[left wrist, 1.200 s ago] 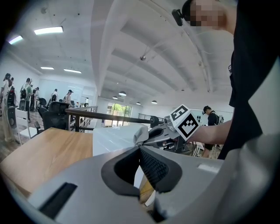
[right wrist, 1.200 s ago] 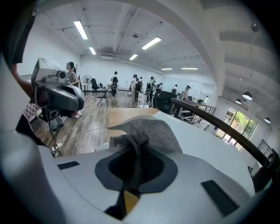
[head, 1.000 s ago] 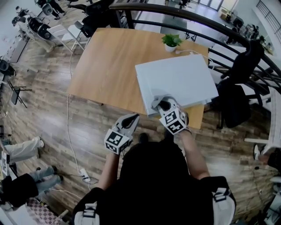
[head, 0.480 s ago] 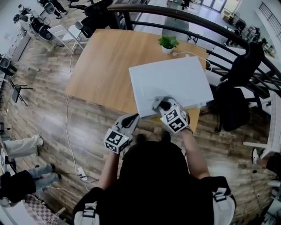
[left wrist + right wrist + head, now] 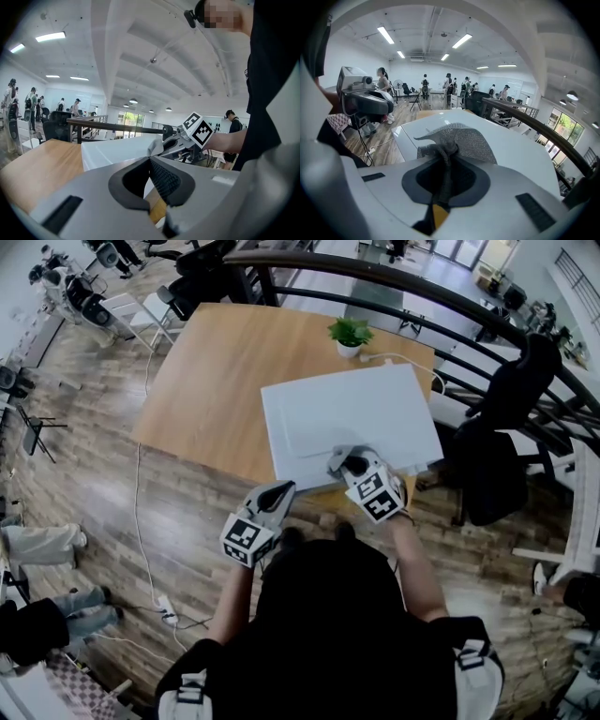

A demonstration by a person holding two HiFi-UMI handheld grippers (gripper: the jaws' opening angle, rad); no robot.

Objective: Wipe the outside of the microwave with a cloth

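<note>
The white microwave [image 5: 356,413] stands on the right part of a wooden table [image 5: 211,381]; I look down on its top. My right gripper [image 5: 348,463] is at the near edge of that top, shut on a grey mesh cloth [image 5: 457,138] that lies spread on the white surface [image 5: 511,154]. My left gripper [image 5: 274,497] hangs shut and empty in front of the table edge, left of the microwave. In the left gripper view, its jaws [image 5: 151,163] meet, and the right gripper [image 5: 183,140] and the cloth [image 5: 155,146] show beyond on the microwave [image 5: 115,150].
A small potted plant [image 5: 349,333] and a white cable [image 5: 398,357] are behind the microwave. A dark curved railing [image 5: 450,296] runs past the table's far right; a black chair [image 5: 492,470] stands to the right. People [image 5: 450,89] stand farther off.
The right gripper has slid the cloth rightward along the near edge of the microwave top. The view has shifted a little. The left gripper has stayed put.
</note>
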